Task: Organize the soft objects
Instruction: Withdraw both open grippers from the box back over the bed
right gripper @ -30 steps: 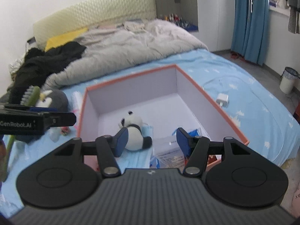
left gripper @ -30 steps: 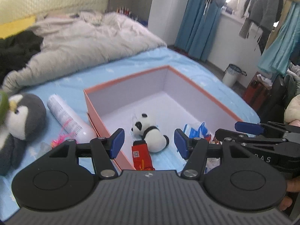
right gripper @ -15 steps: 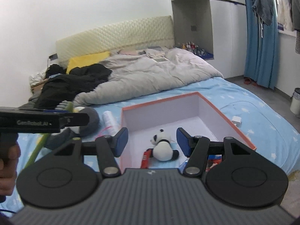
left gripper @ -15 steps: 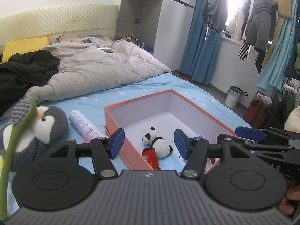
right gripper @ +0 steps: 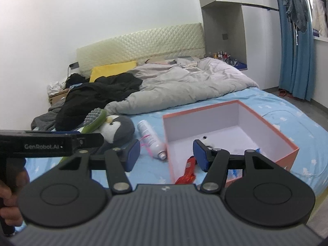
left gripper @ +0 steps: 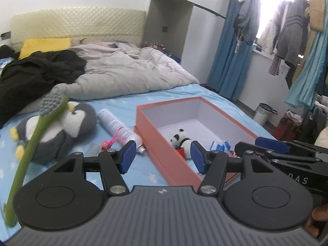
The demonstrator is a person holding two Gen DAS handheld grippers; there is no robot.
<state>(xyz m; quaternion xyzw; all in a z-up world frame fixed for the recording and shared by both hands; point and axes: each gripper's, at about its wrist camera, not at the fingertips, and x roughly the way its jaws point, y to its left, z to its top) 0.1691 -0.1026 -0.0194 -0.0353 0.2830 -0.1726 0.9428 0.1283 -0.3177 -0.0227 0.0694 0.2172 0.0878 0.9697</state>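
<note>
Left gripper: my left gripper [left gripper: 163,155] sits low centre of its view, tilted down toward the bed, blue pads parted with nothing between them.
Right gripper: my right gripper [right gripper: 166,153] is posed the same way in its own view, jaws apart and empty; in the left view it juts in from the right edge.
My hands: fingers curl round a handle at the lower left edge of the right view [right gripper: 8,203]; a bit of hand shows at the lower right corner of the left view.
Box: the orange box [left gripper: 162,153] lies open on the blue sheet [left gripper: 127,100], right of centre, its long axis running from the lower middle up to the right.
Panda: a small panda plush [left gripper: 181,139] lies inside the box near its close end; my right pad hides most of it in the right view.
Penguin: a grey penguin plush [left gripper: 67,127] lies on the sheet at middle left, outside the box, head toward it.
In the way: a green long-handled brush [left gripper: 34,141] slants across the penguin from lower left to upper right.
Between them: a white spray can [left gripper: 116,126] lies between penguin and box, nozzle toward me.
Beyond: a grey duvet [left gripper: 127,71] and black clothes [left gripper: 32,75] are heaped at the upper left.
</note>
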